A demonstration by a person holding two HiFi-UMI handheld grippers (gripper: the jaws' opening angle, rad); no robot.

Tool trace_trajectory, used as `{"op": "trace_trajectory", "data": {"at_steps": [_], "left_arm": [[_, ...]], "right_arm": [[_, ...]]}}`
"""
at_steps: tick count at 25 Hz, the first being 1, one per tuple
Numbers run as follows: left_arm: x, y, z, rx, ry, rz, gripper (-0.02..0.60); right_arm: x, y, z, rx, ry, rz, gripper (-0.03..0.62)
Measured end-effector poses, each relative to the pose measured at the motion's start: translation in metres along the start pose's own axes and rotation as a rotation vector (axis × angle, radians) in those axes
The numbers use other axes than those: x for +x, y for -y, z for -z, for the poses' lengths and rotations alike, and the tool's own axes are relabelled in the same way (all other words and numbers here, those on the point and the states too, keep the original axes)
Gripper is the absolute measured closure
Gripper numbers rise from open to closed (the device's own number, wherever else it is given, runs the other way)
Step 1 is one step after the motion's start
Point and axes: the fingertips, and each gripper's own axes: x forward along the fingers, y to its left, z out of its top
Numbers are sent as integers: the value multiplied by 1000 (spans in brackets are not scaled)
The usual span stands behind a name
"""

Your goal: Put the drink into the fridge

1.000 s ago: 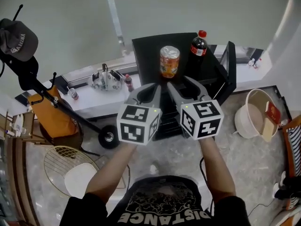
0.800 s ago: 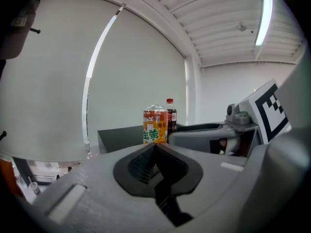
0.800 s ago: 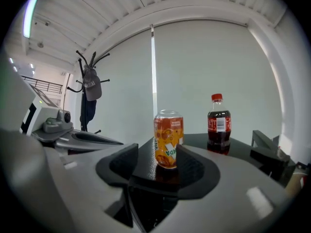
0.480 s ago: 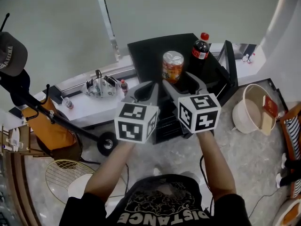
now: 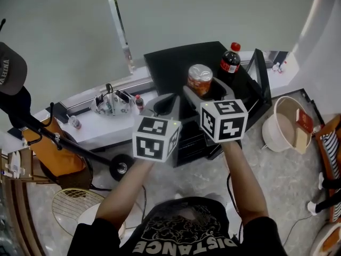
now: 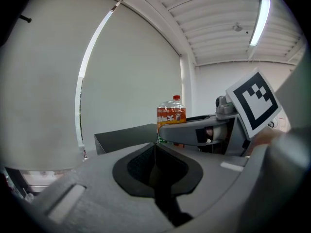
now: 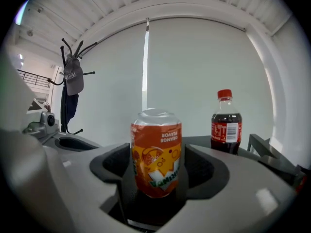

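Observation:
An orange soda can (image 5: 200, 79) stands upside down on the black fridge top (image 5: 170, 63), with a cola bottle (image 5: 229, 62) behind it to the right. My right gripper (image 5: 205, 91) is open. Its jaws have just been opening, and the can (image 7: 156, 154) stands between the pads without being pressed. The cola bottle (image 7: 226, 127) is beyond the right jaw. My left gripper (image 5: 169, 101) hangs beside the right one with its jaws shut and empty (image 6: 155, 147). In the left gripper view the can (image 6: 171, 118) shows past my right gripper's jaw (image 6: 194, 130).
The fridge door (image 5: 261, 73) stands open at the right. A white ledge (image 5: 106, 116) with small bottles runs left of the fridge. On the floor are a white bucket (image 5: 285, 127) at the right and a wire basket (image 5: 74, 207) at the left. A coat stand with a cap (image 5: 10, 73) is far left.
Both grippers have moved forward over the fridge top. The right jaws have spread wider and now flank the can, which earlier stood beyond their tips.

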Motion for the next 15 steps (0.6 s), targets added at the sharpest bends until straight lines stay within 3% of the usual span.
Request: {"op": "trace_trajectory", "data": {"at_steps": [15], "left_arm": [[2,-1,-5,0,7,25,575]], "right_arm": [[9,-3,0,-51,-18,-27,266]]}}
